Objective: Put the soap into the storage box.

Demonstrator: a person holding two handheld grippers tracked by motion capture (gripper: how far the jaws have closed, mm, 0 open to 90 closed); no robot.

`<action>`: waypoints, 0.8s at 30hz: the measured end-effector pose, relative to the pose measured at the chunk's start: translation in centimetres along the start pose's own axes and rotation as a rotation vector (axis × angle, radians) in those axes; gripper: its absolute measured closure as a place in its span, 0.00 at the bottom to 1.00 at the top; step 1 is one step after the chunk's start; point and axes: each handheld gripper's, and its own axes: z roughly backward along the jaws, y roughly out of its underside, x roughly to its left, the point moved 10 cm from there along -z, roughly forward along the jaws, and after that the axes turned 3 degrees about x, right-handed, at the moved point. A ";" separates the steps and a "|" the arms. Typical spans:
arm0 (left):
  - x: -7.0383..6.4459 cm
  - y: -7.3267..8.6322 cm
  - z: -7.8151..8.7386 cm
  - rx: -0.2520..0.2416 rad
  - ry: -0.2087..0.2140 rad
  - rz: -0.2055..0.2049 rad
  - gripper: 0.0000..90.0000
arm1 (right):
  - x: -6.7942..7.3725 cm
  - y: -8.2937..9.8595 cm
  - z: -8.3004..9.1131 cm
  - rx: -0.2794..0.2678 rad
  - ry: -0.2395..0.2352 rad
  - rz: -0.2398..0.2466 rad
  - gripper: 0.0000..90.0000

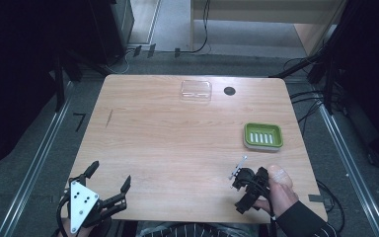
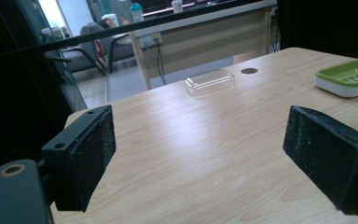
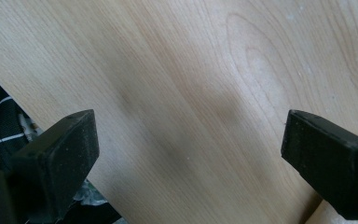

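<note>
Right now I have both grippers low at my edge of the table [image 1: 177, 148], and neither holds anything. My left gripper [image 1: 109, 178] rests at the near left corner with its jaws spread wide; in the left gripper view its two pads [image 2: 91, 156] stand well apart with bare wood between them. My right gripper [image 1: 242, 185] sits at the near right, tipped down toward the tabletop, and in the right gripper view its jaws are likewise spread, with plain wood grain between them and the table edge at the lower left. Nearest to that gripper, just beyond it on the right side, lies the green dish [image 1: 263, 136], a ribbed green tray seated on a white base; it also shows at the far right in the left gripper view [image 2: 349, 77]. Farther off, near the far edge and about mid-table, sits the clear lid [image 1: 196, 91], and just beside it to the right a dark round hole [image 1: 229, 90]. I judge the step in hand to be a reach for the dish with the right gripper. To do it well I would lift the gripper level first, come in from the near side, straddle one rim squarely with the jaws kept wide, and close gently so the tray does not slip off its base.
</note>
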 end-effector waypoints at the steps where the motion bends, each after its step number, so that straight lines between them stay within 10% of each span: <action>1: 0.0 0.0 0.0 0.000 0.000 0.001 0.11 | -0.1 0.1 0.0 0.002 -0.001 -0.001 0.05; 24: 0.0 0.0 0.0 -0.004 -0.002 0.005 0.11 | -2.2 1.4 0.5 0.008 0.018 -0.065 0.04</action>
